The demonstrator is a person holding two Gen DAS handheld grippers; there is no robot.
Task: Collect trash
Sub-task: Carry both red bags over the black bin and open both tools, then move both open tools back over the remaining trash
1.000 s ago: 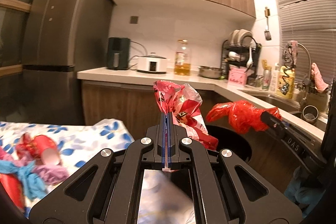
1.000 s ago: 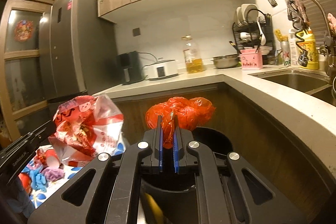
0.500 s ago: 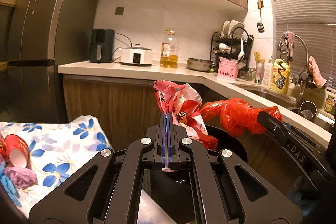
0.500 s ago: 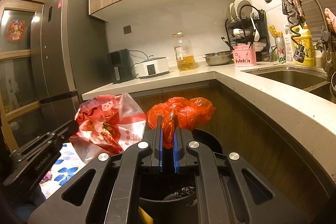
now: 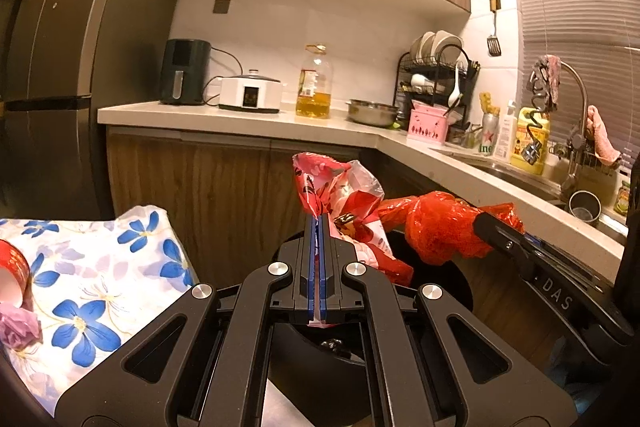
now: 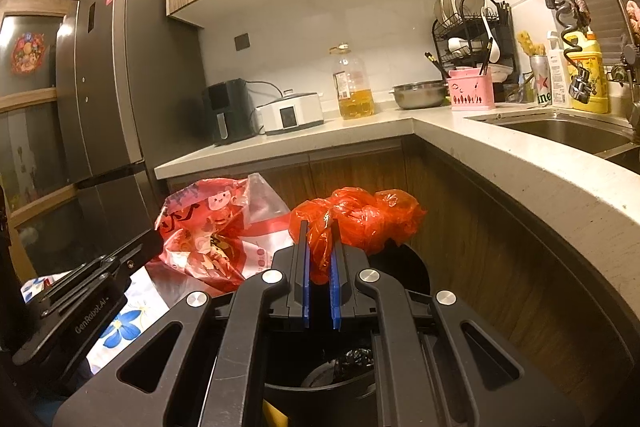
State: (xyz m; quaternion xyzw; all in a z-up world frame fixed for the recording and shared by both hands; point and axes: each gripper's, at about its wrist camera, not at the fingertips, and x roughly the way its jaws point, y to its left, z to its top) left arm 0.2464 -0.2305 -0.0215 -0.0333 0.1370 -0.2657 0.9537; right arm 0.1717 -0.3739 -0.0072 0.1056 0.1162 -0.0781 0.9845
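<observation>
My left gripper is shut on a crumpled red and white printed snack bag, held just above the black trash bin. My right gripper is shut on a scrunched orange plastic bag over the same black trash bin. From the right wrist the snack bag hangs at the left with the left gripper pinching its edge. From the left wrist the orange bag is at the right in the right gripper. Dark rubbish lies inside the bin.
A table with a blue-flower cloth stands at the left, bearing a red paper cup and a purple wad. Behind the bin are wooden cabinets and a pale counter with appliances, an oil bottle and a sink.
Both grippers have moved forward and a little down toward the bin, bags still held. The bin mouth now lies directly below them and the table has slid off to the left.
</observation>
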